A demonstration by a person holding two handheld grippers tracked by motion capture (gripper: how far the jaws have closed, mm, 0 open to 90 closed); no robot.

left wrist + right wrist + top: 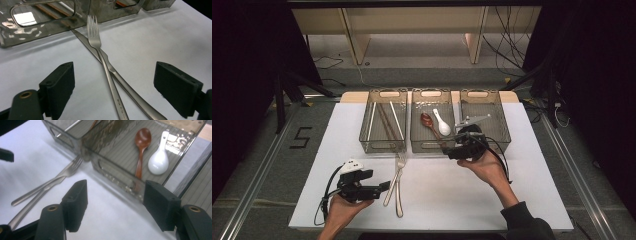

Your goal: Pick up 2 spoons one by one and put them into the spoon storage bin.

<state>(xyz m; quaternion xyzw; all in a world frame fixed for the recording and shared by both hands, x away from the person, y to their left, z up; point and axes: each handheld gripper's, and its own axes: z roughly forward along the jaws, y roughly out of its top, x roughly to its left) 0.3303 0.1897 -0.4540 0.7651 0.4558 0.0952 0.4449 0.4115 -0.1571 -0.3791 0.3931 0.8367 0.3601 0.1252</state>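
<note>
The shiny metal fork [94, 37] lies crossed over the metal knife [117, 77] near the see-through plastic bins [383, 127]; both the left gripper [382, 186] and the right gripper [451, 145] are wide open and empty, so slide the left one slowly around the fork's thin handle, then squeeze.

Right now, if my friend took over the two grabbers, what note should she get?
Left gripper: open, empty, aimed at the crossed steel fork and steel knife on the white table.
Right gripper: open, empty, by the middle clear bin.
Done: brown wooden spoon and white ceramic spoon lie in the middle bin; chopsticks in the left bin.
Left: fork and knife, probably for the empty right bin.
</note>
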